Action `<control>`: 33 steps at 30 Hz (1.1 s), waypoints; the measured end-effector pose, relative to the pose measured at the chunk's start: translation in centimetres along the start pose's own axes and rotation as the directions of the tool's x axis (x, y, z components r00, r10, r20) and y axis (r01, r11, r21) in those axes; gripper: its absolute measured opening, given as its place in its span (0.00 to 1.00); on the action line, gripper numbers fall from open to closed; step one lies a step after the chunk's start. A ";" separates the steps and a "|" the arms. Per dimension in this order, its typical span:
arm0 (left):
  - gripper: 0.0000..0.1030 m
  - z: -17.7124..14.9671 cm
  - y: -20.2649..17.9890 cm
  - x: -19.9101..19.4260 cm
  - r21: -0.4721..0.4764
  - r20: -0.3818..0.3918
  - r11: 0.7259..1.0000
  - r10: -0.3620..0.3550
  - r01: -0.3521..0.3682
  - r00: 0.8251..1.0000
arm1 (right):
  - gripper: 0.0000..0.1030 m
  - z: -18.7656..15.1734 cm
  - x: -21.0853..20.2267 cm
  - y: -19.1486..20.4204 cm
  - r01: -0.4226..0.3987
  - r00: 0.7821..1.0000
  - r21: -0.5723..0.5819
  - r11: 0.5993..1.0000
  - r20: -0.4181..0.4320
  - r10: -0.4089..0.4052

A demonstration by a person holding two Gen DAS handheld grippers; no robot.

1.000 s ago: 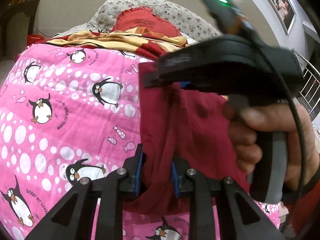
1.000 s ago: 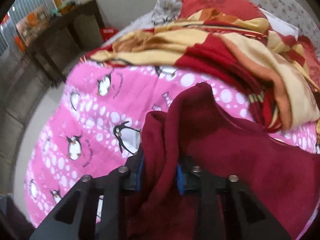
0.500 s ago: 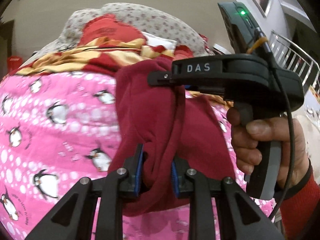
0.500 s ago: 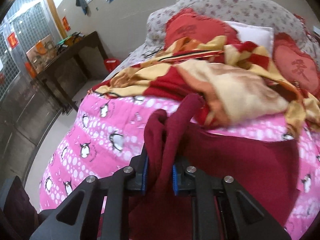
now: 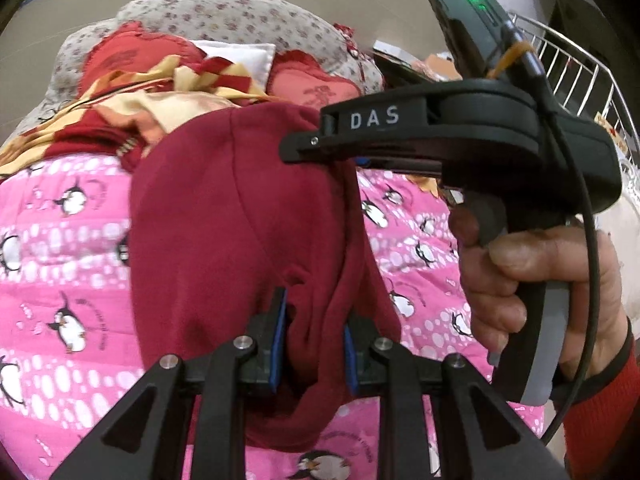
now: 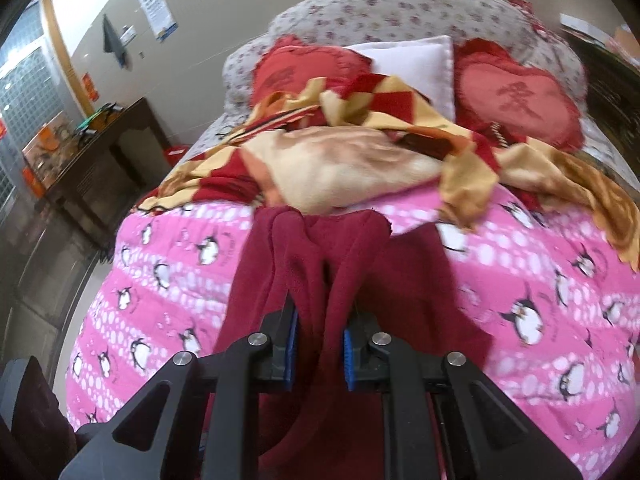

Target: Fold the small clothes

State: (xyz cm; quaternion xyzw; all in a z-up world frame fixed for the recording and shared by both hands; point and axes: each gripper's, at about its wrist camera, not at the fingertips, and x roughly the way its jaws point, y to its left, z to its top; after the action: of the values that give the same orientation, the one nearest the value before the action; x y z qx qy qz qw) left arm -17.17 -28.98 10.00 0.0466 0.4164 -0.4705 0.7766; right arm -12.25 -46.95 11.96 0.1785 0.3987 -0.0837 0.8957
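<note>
A dark red garment (image 5: 240, 232) hangs lifted between both grippers above the pink penguin quilt (image 5: 60, 240). My left gripper (image 5: 314, 344) is shut on a bunched fold of it, blue pads pressing the cloth. In the left wrist view my right gripper (image 5: 344, 164) comes in from the right, held by a hand (image 5: 536, 272), and pinches the garment's upper edge. In the right wrist view the right gripper (image 6: 318, 350) is shut on a thick fold of the garment (image 6: 320, 264), whose rest drapes down onto the quilt (image 6: 540, 280).
A red and yellow blanket (image 6: 360, 148) lies crumpled behind the garment, with red heart cushions (image 6: 516, 96) and a white pillow (image 6: 412, 56) against the floral headboard (image 6: 400, 12). A dark wooden table (image 6: 92, 148) stands left of the bed; a metal railing (image 5: 580, 80) is at right.
Both grippers have lifted and carried the red garment toward the head of the bed; the cushions and headboard now sit more central in view. Both grips stay on the cloth.
</note>
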 end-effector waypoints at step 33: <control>0.56 -2.5 0.7 -3.4 0.125 -0.055 0.990 0.074 -0.067 0.996 | 0.49 -4.2 -3.5 -8.2 0.074 0.995 0.110 0.991 0.051 -0.080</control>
State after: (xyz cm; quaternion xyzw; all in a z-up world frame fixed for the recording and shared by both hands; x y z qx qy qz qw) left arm -18.88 -25.07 10.53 0.1231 0.4076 -0.4660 0.7756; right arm -19.89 -52.88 9.86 0.2087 0.3751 -0.1447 0.8915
